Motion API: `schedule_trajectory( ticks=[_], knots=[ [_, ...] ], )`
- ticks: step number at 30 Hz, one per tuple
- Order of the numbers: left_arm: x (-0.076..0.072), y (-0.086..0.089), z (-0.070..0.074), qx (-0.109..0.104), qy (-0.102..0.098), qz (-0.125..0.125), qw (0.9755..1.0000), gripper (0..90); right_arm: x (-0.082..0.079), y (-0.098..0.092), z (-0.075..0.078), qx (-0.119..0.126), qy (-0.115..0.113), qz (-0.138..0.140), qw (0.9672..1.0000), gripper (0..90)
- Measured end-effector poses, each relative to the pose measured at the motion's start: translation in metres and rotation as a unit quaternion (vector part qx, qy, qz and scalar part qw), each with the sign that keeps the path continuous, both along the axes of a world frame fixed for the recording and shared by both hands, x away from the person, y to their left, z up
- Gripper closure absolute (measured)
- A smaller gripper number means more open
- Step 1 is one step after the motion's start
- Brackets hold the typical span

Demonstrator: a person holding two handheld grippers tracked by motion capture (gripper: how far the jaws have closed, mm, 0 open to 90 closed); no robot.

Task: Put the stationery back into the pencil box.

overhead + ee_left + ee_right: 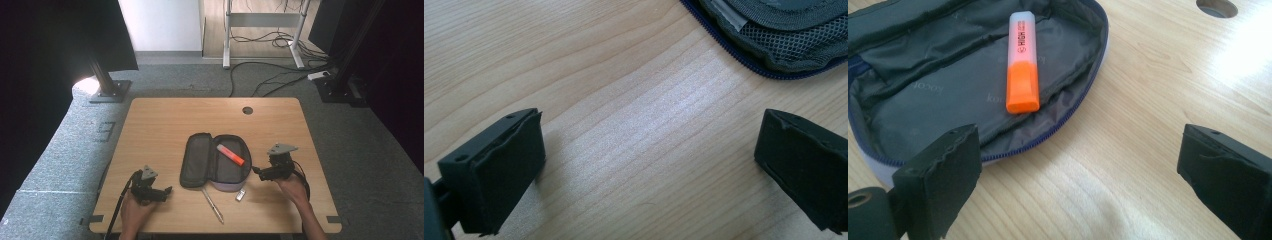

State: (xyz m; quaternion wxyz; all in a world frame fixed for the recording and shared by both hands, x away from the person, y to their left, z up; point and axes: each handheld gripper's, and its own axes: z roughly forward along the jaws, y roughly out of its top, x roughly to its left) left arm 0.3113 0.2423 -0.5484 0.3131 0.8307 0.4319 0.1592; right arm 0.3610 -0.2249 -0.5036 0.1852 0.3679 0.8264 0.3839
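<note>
We are keeping both grippers spread and empty — the right gripper beside the open pencil case, where the orange highlighter is lying, the left gripper waiting clear.

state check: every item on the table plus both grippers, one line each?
dark grey fabric pencil case: unzipped, lying open flat.
orange highlighter with translucent cap: capped, lying inside the case's right half.
silver pen: lying on the table, outside the case.
small silver USB stick: on the table by the case's near edge.
left gripper: open, nothing between fingers.
right gripper: open, empty, beside the case.
</note>
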Motion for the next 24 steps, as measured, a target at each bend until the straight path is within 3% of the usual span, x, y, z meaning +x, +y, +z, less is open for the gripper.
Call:
schedule_trajectory(
  ticks=[14,24],
  knots=[
    [0.000,0.000,0.000,0.000,0.000,0.000,1.0000,0.0,-0.016,-0.008,-0.008,0.005,0.014,-0.004,0.9999,7.2],
    [0.000,0.000,0.000,0.000,0.000,0.000,1.0000,0.0,-0.033,-0.004,-0.014,0.009,0.029,0.001,0.9995,9.4]
  ],
)
